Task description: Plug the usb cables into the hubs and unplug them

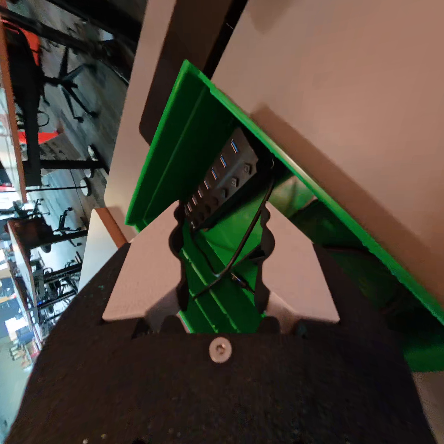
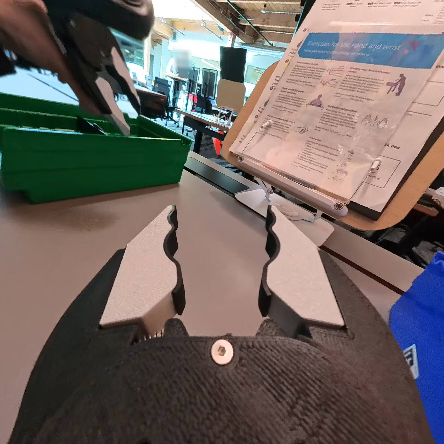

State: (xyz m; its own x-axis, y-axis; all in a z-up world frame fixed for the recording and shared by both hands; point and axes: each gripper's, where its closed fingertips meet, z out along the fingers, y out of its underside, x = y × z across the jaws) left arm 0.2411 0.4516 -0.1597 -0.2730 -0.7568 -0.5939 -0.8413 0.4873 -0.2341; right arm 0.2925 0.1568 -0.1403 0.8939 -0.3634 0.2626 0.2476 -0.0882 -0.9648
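A black USB hub [image 1: 224, 179] with blue ports lies inside the green bin [image 1: 168, 153] on the grey table [image 2: 72, 240], a thin black cable [image 1: 249, 230] trailing beside it. The left gripper [image 1: 222, 211] reaches into the bin, fingers apart — nothing clamped. Well right, the right gripper [image 2: 222, 211] hovers over bare table, fingers spread and empty, near a document stand [image 2: 336, 120].

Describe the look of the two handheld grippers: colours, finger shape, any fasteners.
Both match. The right gripper has a black, coarsely textured printed body, a silver hex-socket screw at its centre, and two pale grey wedge-shaped fingers lined with wavy black pads. The left gripper shows the same black body, silver screw and grey fingers with scalloped black edges. No cables or sleeves show on either.
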